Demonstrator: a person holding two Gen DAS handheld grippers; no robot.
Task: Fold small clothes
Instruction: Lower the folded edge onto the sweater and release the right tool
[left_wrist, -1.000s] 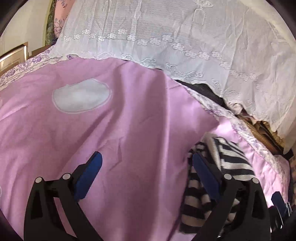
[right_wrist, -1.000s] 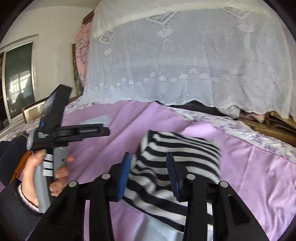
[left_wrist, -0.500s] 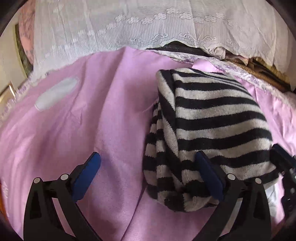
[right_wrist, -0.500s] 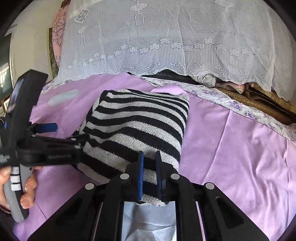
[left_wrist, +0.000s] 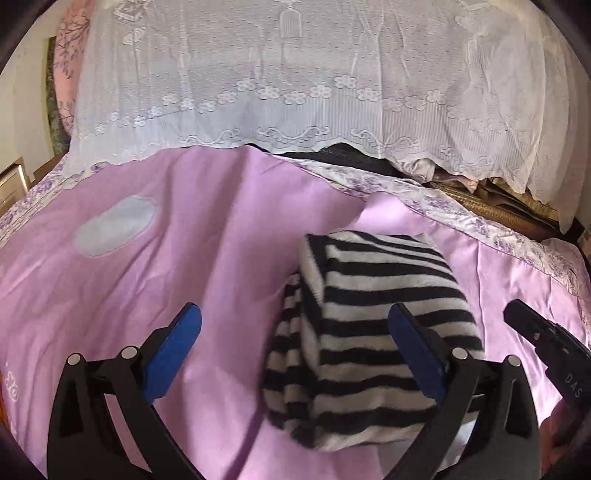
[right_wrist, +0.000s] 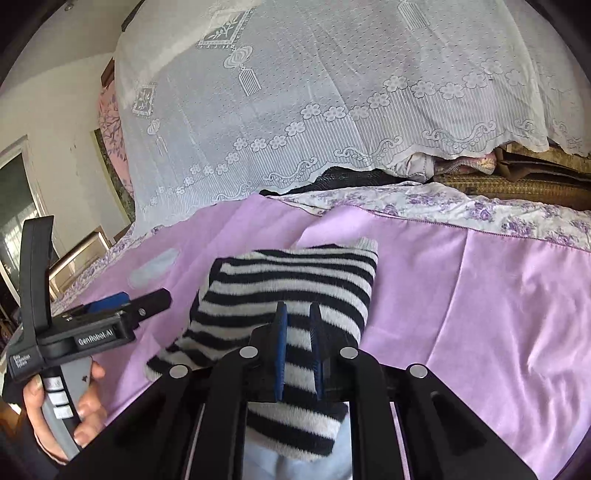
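Observation:
A folded black-and-white striped knit garment (left_wrist: 373, 332) lies on the pink bedsheet (left_wrist: 184, 240); it also shows in the right wrist view (right_wrist: 291, 280). My left gripper (left_wrist: 295, 332) is open, its right finger against the garment's near right side, its left finger over bare sheet. My right gripper (right_wrist: 297, 325) is shut on the near edge of the striped garment. A pale blue-white cloth (right_wrist: 280, 461) shows under the garment's near end. The left gripper appears in the right wrist view (right_wrist: 122, 314), held in a hand.
A white lace cover (left_wrist: 314, 85) drapes over a pile at the back of the bed. A floral-edged sheet (right_wrist: 461, 210) and woven mats (right_wrist: 517, 184) lie at the back right. A pale oval patch (left_wrist: 114, 225) marks the pink sheet at left.
My right gripper closed on the striped garment's near edge and has carried it slightly. My left gripper stayed open and drew back a little from the garment.

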